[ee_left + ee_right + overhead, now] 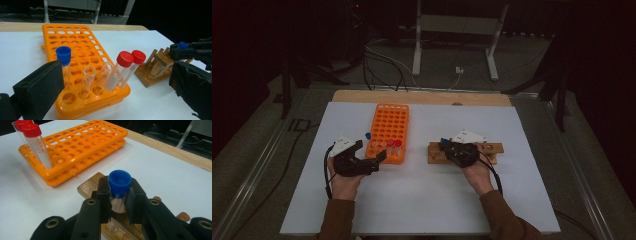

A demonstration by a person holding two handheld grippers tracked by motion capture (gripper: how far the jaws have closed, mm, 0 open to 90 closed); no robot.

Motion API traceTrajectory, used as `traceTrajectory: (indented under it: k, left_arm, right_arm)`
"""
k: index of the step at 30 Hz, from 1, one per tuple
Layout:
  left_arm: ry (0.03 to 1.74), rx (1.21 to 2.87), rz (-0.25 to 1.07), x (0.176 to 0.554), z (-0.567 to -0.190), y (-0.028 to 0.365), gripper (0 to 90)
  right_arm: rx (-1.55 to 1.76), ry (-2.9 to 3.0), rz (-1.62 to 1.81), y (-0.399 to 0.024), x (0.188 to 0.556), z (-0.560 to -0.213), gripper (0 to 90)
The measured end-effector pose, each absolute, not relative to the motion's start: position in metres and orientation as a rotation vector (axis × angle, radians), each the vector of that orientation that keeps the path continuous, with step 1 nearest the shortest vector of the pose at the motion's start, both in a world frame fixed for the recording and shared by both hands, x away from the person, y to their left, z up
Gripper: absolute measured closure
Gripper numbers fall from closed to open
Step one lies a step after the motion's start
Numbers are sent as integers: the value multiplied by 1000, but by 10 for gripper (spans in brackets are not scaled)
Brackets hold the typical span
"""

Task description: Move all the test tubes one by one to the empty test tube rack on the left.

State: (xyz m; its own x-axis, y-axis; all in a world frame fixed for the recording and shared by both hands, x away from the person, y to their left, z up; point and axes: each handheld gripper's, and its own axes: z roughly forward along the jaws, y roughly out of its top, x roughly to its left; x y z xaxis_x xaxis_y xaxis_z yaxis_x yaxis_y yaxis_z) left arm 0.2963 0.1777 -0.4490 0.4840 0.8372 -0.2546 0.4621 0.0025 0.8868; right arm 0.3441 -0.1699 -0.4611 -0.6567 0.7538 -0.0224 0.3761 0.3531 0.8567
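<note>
On a white table top [422, 200] in a dim lab, with cables and a stand's legs on the floor behind, a blue-capped tube [119, 185] stands in a wooden rack [492, 148] at the person's right, pinched just under its cap by the right gripper [119, 199], whose jaws are closed on the clear wall. The tube looks light, stiff and smooth, probably thin plastic that could slip or crack under a hard squeeze; the band just below the cap, where the jaws now sit, seems the safest hold, the cap's rim serving as a stop. To the left, well apart, an orange rack [388, 123] carries two red-capped tubes [127, 70], two uncapped tubes [88, 81] and another blue-capped tube [64, 65] along its near row. The left gripper [369, 154] waits beside that rack, jaws spread wide and empty.
</note>
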Motion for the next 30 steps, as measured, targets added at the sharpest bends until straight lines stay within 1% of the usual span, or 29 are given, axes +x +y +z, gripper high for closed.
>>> traceTrajectory:
  k: [11, 19, 26, 30]
  left_arm:
    - [1124, 1650, 419, 297, -450, 176, 4]
    - [1078, 1670, 427, 294, -447, 166, 4]
    - [962, 1730, 439, 289, -437, 137, 5]
    - [893, 1765, 412, 286, -435, 117, 5]
  right_arm:
    - [983, 2183, 1289, -181, 340, -448, 765]
    - [967, 2120, 1371, -194, 332, -422, 765]
    - [952, 2080, 1451, -203, 325, -400, 765]
    - [923, 2140, 1453, -194, 318, -401, 764]
